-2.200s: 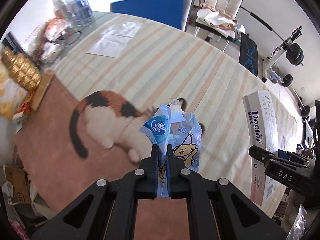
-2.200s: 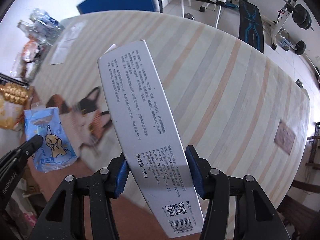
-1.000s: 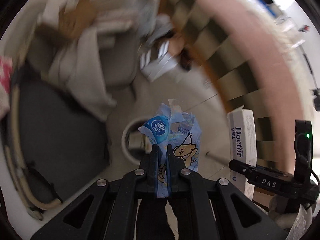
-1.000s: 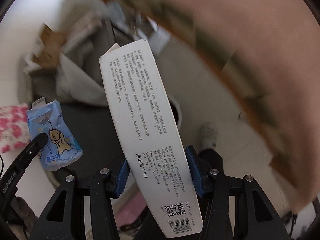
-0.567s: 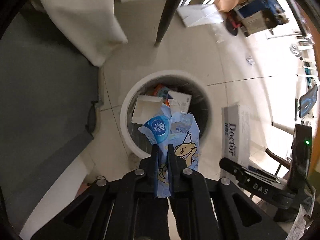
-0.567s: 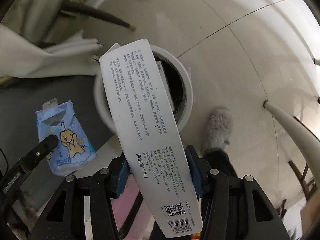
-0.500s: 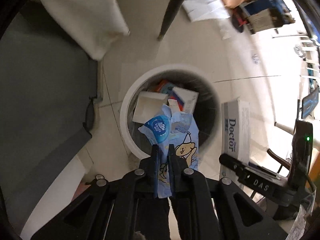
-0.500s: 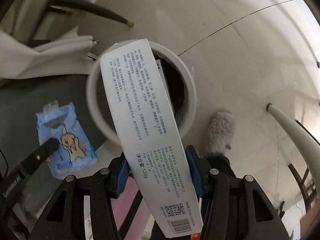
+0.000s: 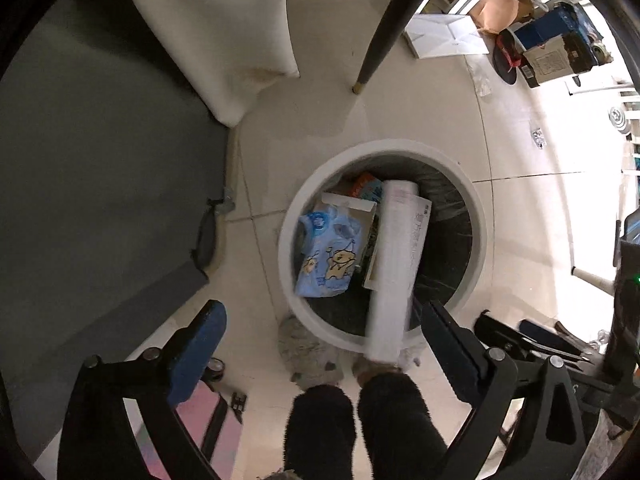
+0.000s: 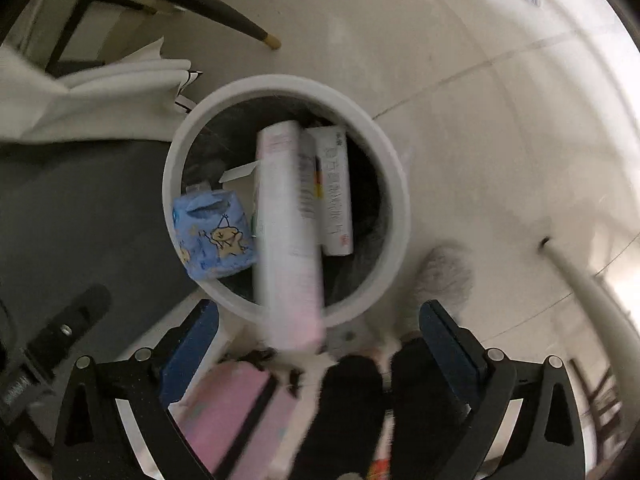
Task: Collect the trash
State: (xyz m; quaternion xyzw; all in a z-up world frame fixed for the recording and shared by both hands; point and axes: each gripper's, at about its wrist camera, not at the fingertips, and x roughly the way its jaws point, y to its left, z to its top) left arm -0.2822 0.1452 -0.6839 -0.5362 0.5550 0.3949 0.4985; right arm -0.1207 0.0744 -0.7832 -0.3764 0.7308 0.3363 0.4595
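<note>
Both grippers point down at a round white bin (image 9: 478, 216) on the pale tiled floor (image 9: 516, 148). The left gripper (image 9: 320, 334) has its jaws opening wide, nothing pressed between them; the right gripper (image 10: 320, 330) likewise, jaws opening and empty.

The blue packet (image 9: 328, 254) lies inside the bin against its left wall, resting on other rubbish. The long white box (image 9: 394, 264) is blurred, its far end deep in the bin and its near end over the near rim, free of either gripper. Under and beside it sit an open white carton (image 9: 348, 202), a second printed box (image 10: 334, 192) and an orange-blue wrapper (image 9: 366, 186).

Around the bin: a grey mat (image 9: 96, 168) to the left, a white cloth (image 9: 224, 32) hanging over it, a black chair leg (image 9: 390, 24) beyond, and cardboard boxes (image 9: 548, 54) farther off. The person's dark trouser legs (image 9: 360, 420) and fluffy slippers (image 9: 306, 354) stand just at the near rim, with something pink (image 10: 236, 412) beside them.
</note>
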